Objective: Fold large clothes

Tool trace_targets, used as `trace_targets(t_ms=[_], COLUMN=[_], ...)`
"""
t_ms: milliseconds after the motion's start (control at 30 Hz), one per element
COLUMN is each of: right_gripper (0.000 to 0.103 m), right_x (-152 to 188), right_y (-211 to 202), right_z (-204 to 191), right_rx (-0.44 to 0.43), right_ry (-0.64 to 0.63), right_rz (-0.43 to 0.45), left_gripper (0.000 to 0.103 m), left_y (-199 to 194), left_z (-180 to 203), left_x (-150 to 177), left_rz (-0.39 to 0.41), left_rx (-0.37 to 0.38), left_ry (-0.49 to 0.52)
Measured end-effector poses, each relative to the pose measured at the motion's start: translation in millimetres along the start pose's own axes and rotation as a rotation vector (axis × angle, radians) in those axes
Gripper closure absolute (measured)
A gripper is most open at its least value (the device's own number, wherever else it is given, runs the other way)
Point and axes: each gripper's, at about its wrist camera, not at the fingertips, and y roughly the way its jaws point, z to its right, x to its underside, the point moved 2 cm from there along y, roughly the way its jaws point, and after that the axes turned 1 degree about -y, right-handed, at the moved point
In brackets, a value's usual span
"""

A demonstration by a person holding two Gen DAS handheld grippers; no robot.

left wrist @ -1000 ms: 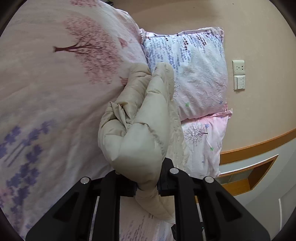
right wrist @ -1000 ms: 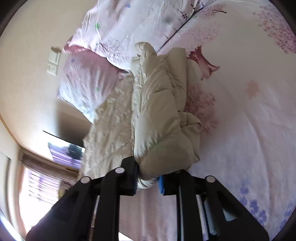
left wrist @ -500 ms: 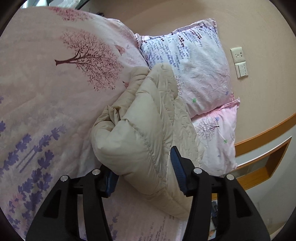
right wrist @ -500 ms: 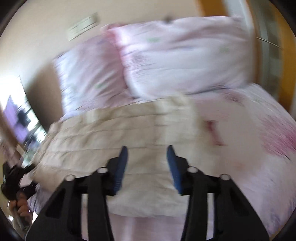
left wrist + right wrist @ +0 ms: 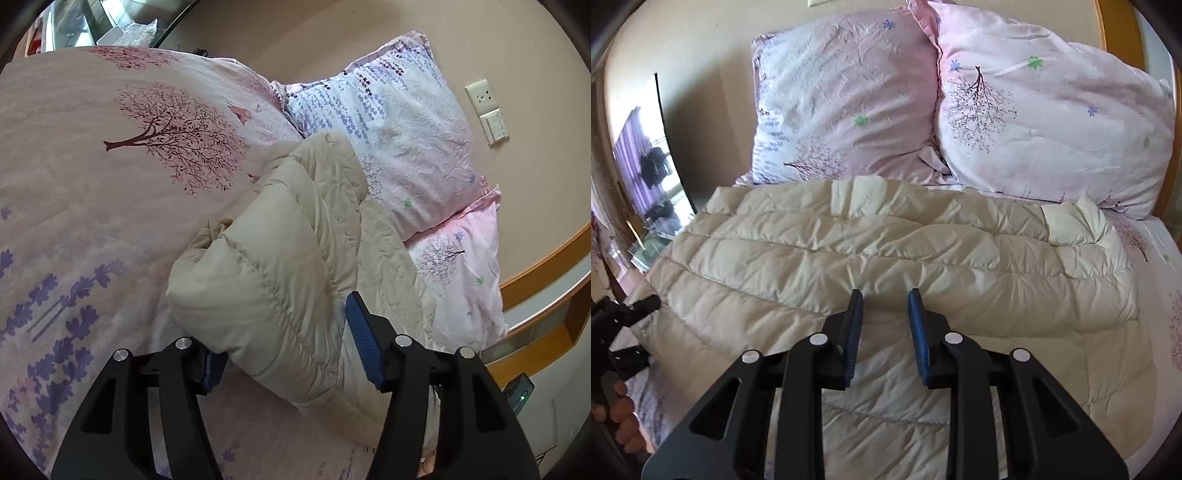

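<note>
Left wrist view: the left gripper (image 5: 286,341) gapes wide around the folded jacket (image 5: 273,251), gripping nothing; the right gripper (image 5: 884,325) hovers half-open above it, pillows (image 5: 849,96) beyond.

Two floral pillows (image 5: 849,99) (image 5: 1052,118), pink floral duvet (image 5: 92,192), wall socket (image 5: 482,98)

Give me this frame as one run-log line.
stage: fold laid | jacket: folded, on bed by pillows | left claw: open, straddling jacket fold | right claw: open, above jacket
</note>
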Motion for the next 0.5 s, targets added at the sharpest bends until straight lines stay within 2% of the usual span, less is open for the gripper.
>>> trace_targets(t_ms=[200, 367, 500], right_gripper=[0.076, 0.074, 0.074], right_x=[6, 5, 10], right_y=[14, 12, 28], right_z=[-2, -6, -14], right_rx=[0.025, 0.01, 0.057], right_ry=[-0.01, -0.011, -0.059], right_rz=[-0.044, -0.025, -0.074], left_gripper=[0.042, 0.042, 0.043], left_y=[6, 9, 12], left_z=[3, 5, 6], left_x=[-2, -3, -4], left_rz=[-0.015, -0.014, 0.004], left_rx=[-0.021, -0.035, -0.034], left_ry=[0.009, 0.009, -0.002])
